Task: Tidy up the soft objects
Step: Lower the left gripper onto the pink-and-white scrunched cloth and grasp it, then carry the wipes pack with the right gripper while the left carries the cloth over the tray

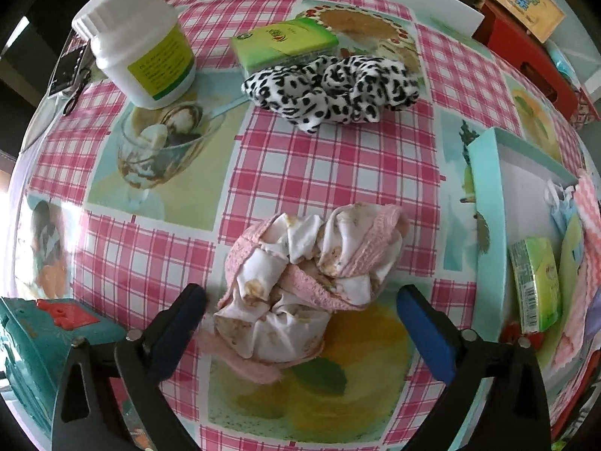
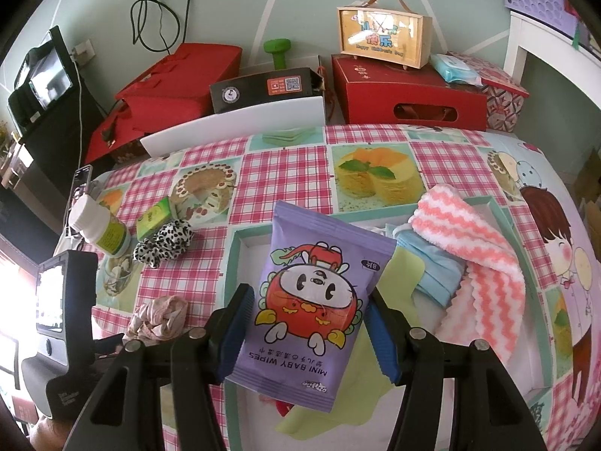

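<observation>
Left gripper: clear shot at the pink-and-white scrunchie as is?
Probably yes. The left gripper points down at the pink-and-white scrunchie, jaws wide open on either side of it, pads not touching. Nothing lies between; the leopard-print scrunchie and white bottle sit well clear.

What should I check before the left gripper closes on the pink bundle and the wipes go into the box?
1. Left gripper open, straddling the pink-and-white cloth bundle: ok.
2. Pads clear of the bundle: ok.
3. Right gripper gripping the purple baby wipes pack: ok.
4. Pack over the teal box: ok.
5. Free floor space in the box: cannot tell.
6. Leopard-print scrunchie still outside the box: not ok.
</observation>
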{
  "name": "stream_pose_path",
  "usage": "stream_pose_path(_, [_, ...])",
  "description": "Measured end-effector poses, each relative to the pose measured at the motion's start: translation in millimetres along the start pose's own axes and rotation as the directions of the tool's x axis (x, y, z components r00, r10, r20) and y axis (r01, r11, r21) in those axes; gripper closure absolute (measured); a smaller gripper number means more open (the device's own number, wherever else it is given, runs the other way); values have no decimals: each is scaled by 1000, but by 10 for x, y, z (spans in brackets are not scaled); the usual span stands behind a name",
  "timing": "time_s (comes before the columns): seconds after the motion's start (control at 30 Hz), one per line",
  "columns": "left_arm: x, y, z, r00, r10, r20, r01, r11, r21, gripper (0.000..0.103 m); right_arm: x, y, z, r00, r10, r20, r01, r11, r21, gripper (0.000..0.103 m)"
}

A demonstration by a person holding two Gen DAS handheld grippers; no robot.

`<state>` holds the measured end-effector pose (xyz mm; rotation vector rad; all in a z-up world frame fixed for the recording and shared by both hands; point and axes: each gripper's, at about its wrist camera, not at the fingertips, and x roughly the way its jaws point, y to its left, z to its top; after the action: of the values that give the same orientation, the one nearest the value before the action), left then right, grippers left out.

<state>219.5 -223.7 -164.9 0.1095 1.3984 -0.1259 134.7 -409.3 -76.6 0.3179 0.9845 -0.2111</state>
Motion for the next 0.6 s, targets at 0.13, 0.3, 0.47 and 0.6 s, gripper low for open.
stream_pose_path(0.13, [-105,-39,19,999,-11,37,11,1000,19,35,-2,-19,-4,1000,-2,2,2,1000,5,41])
stream_pose_path(0.3, [-159,-61,48,998,-22,52,20,999,28,63,-8,-24,-3,1000,-6,3,6,1000,12,41])
stream_pose_path(0.47, [-181,-22,67,998,-24,52,23,999,23,70,-9,-20,1,1000,-7,3,7,1000,12,41])
stream_pose_path(0.6, [-213,53,104,998,-30,62,29,999,17,74,-10,-21,-1,1000,-8,3,8,1000,13,41])
